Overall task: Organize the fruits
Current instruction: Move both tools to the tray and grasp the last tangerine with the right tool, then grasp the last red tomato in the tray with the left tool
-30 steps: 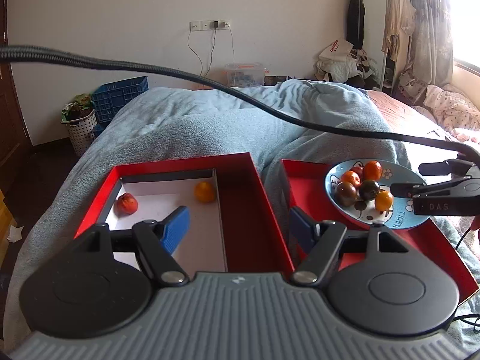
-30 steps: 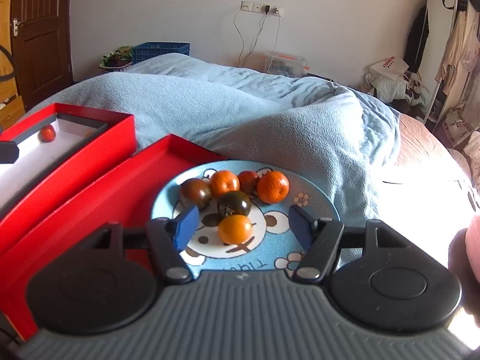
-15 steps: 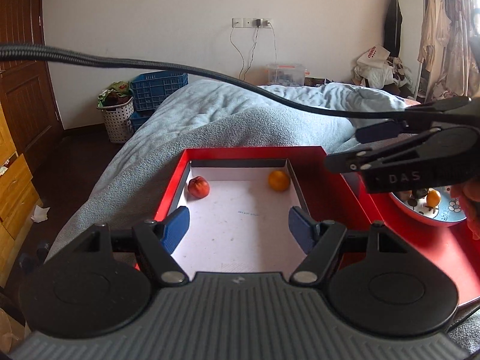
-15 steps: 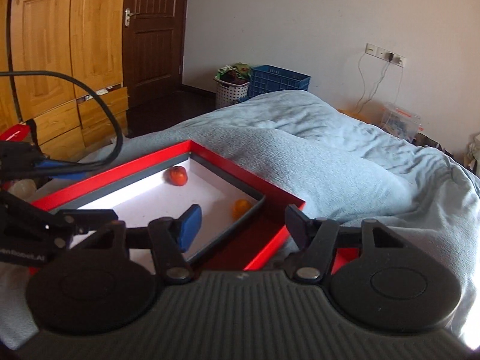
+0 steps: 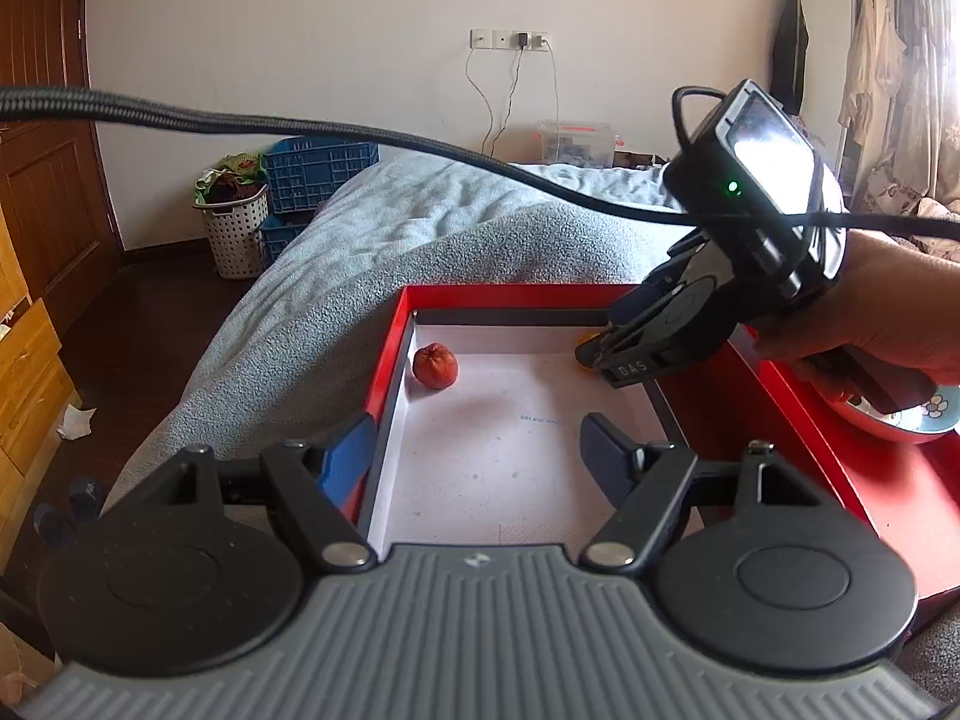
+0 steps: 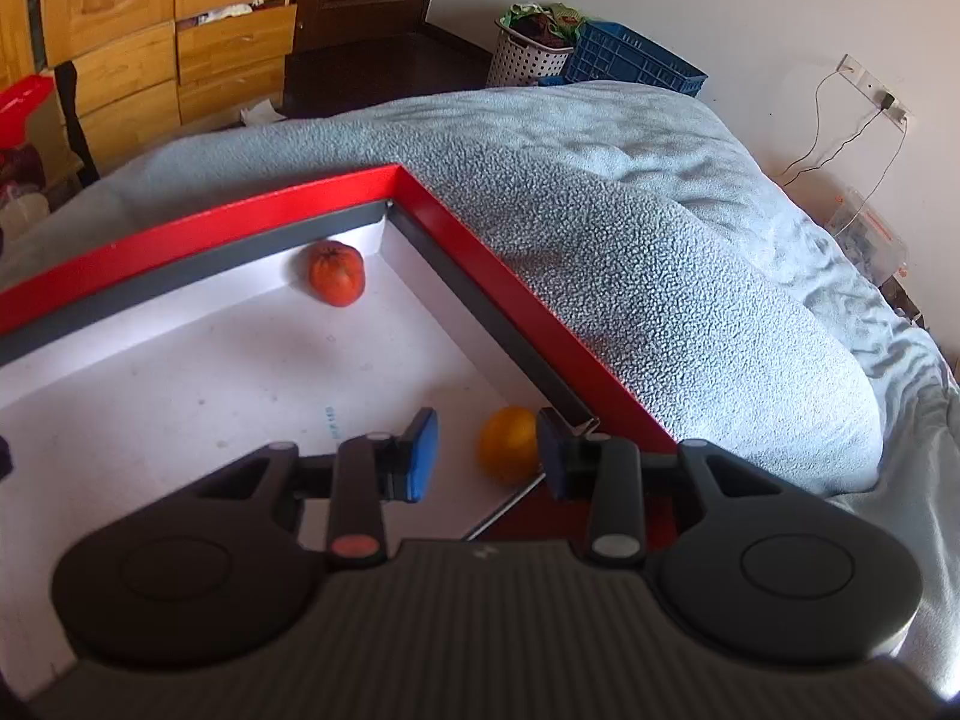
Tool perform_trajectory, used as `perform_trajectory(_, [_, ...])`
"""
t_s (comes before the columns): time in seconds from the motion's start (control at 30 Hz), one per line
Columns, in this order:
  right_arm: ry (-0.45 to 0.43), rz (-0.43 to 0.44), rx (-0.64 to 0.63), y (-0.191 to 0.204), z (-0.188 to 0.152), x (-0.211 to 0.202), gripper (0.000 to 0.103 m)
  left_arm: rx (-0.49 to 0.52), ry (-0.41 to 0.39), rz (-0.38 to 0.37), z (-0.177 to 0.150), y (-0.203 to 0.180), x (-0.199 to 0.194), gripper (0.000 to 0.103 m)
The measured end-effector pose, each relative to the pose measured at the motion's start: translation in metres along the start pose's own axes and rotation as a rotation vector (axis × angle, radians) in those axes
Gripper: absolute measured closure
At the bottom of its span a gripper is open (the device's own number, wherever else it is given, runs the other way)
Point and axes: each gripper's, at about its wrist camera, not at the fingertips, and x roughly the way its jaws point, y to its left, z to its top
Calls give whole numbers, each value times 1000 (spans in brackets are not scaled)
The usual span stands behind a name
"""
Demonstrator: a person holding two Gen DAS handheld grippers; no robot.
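Note:
A red box (image 5: 516, 294) with a white floor lies on the bed. In it are a red tomato (image 5: 435, 365) at the far left and a small orange fruit (image 6: 507, 444) in the far right corner. My left gripper (image 5: 474, 456) hangs open and empty over the near part of the box. My right gripper (image 6: 487, 459) is low in that corner and its jaws are closing. The orange fruit sits between its fingers, close to the right pad, with a gap to the left pad (image 6: 423, 450). In the left wrist view the right gripper (image 5: 591, 357) hides most of the orange fruit.
A blue plate (image 5: 900, 420) stands in a second red tray (image 5: 870, 468) to the right, mostly behind the person's hand (image 5: 870, 324). A black cable (image 5: 360, 135) crosses above the box. Grey blanket (image 6: 630, 240) surrounds the boxes. A laundry basket (image 5: 231, 228) and blue crates (image 5: 321, 168) stand by the wall.
My right gripper swung left from the plate of fruits to the box's far right corner, and its jaws narrowed around the orange fruit. My left gripper shifted left over the box.

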Motion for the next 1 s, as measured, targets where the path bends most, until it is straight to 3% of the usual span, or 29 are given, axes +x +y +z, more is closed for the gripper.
perform_trajectory(0.17, [62,-53,-126,15,-2,20,65,-25,11,-12,-1,5,7,24])
perform_trajectory(0.27, [55,-101,-177,24,-6,26,66,-34,23,-7,-2,8,12,24])
perform_trajectory(0.5, [-13,-91,-66,16,-15,8,70,-59,50,27,-3,14,21,24])
perform_trajectory(0.7, [-125,-3,142,5,-30,-36,70,-84,59,50,1,16,24,24])
perform_trajectory(0.87, [-226,19,227,5,-56,-80,70,-108,50,68,20,11,27,24])
perform_trajectory(1.0, [-285,25,274,7,-73,-106,70,-162,87,94,47,3,53,24])
